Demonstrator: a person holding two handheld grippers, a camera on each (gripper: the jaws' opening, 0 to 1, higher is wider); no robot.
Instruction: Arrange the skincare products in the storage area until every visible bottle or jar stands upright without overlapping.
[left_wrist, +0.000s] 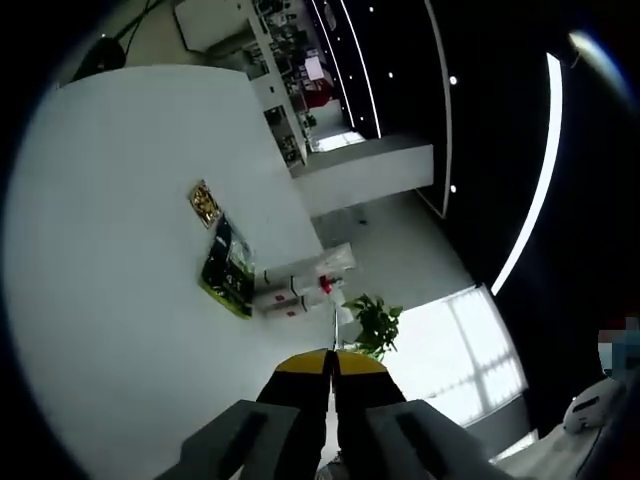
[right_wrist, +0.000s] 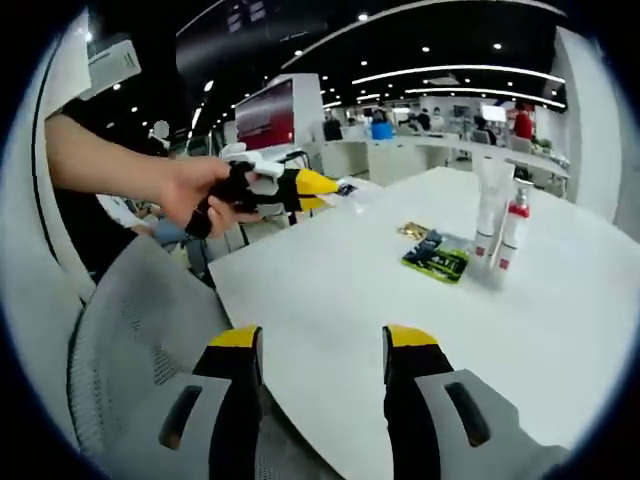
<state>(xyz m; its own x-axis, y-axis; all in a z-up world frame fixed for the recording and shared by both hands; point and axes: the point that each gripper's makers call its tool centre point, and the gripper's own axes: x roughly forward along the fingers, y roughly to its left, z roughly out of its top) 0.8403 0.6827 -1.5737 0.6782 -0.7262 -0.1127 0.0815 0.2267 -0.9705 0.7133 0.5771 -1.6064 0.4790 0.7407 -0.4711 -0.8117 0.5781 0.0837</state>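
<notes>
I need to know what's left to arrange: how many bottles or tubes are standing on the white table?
2: a tall white tube and, touching its right side, a shorter red-capped bottle, both upright beside the green packet. Others may be hidden behind them.

White bench (right_wrist: 330, 300) fills lower right gripper view, surface bare toward 6 o'clock. Green packet (right_wrist: 437, 261) flat on bench at 2 o'clock from centre; small gold packet (right_wrist: 412, 231) just beyond, toward 11 o'clock of it. Grey mesh chair (right_wrist: 130, 340) at 8 o'clock, off bench edge. Office desks, ceiling light strips in background at 12 o'clock. Left gripper view: same green packet (left_wrist: 228, 268) near centre, gold packet (left_wrist: 205, 203) at its 12 o'clock, potted plant (left_wrist: 376, 322) at 4 o'clock, beyond bench edge.
</notes>
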